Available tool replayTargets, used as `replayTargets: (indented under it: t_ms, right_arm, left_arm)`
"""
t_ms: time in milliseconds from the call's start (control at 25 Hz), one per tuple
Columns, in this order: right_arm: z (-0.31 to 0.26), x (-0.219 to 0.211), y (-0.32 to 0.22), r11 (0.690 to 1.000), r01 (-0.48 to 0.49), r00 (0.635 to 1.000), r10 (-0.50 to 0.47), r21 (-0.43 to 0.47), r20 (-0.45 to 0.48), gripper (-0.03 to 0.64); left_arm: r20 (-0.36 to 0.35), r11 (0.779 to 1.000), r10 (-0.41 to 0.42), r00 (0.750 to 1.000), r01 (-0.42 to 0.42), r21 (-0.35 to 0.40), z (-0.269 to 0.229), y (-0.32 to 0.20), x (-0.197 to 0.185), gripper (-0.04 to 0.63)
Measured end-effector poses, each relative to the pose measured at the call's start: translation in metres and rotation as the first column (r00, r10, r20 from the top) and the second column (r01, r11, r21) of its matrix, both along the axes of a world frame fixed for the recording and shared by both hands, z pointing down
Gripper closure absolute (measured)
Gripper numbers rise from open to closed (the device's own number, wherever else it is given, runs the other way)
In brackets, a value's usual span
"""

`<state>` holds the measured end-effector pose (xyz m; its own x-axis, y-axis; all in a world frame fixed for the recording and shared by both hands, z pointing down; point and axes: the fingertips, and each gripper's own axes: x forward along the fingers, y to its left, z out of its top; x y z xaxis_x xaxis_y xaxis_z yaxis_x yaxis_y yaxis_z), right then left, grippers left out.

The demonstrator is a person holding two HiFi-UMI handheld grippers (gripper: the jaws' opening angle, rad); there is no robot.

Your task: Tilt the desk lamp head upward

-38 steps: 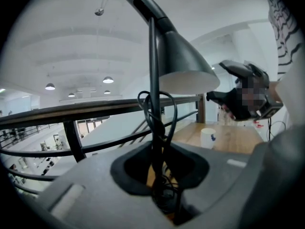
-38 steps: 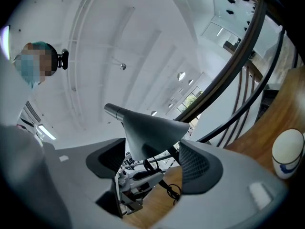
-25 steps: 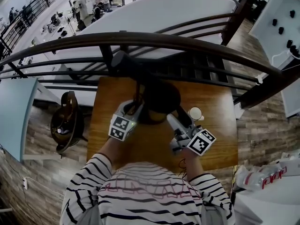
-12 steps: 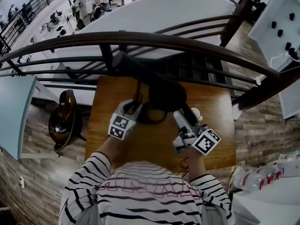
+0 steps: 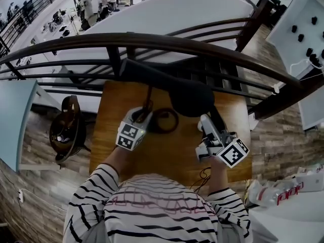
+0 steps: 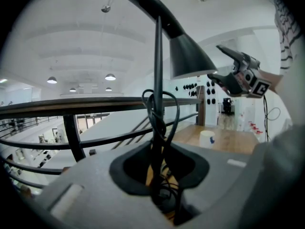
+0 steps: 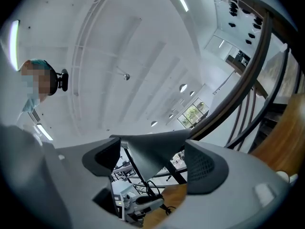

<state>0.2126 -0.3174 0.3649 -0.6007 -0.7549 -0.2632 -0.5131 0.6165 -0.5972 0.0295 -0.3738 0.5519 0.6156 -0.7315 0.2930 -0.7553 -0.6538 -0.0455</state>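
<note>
At the far left, off the table's edge, stands a dark chair [image 5: 68,130]. On the wooden table [image 5: 167,158] the left gripper [image 5: 145,114] reaches toward the far side and grips the lamp stem [image 6: 157,80] low down, just above its foot. Its jaws are closed narrowly round the thin black rod, and a loop of black cable [image 6: 175,113] hangs against the same stem. The stem rises straight up from those jaws and bends over toward the right at the top. There it carries the lamp head [image 5: 191,97], a black cone over the far middle of the table, just near of the dark curved railing [image 5: 152,42]. To the right, the right gripper [image 5: 208,119] points up at the head from the near side. Its jaws stand wide and hold the head's flared rim, with the cone filling the gap between the two pads. A small white cup [image 6: 207,138] sits on the table at the right, below the head.
</note>
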Motion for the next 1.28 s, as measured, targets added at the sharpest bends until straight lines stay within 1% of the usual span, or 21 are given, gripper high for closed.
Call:
replayTargets:
  t_ms: [240,720,1000,1280]
  right_arm:
    - [-0.028,0.007,0.001,0.998,-0.024,1.000,0.025,0.062,-0.019,0.194]
    - [-0.079,0.010,0.002,0.986,-0.033,0.994,0.050,0.164,-0.098,0.178]
    - [-0.101,0.007,0.003,0.977,-0.042,0.990,0.068,0.207,-0.121,0.167]
    - [-0.129,-0.002,0.005,0.963,-0.037,0.986,0.079,0.268,-0.148,0.161]
  left_arm:
    - [0.002,1.000,-0.005,1.000,0.005,0.000,0.001,0.000,-0.002,0.514]
    - [-0.003,1.000,-0.017,1.000,0.017,-0.009,0.000,0.000,-0.005,0.512]
    - [-0.010,1.000,-0.015,1.000,0.015,-0.006,-0.002,0.000,-0.004,0.512]
    - [-0.007,1.000,-0.015,1.000,0.015,-0.002,0.005,-0.003,-0.009,0.512]
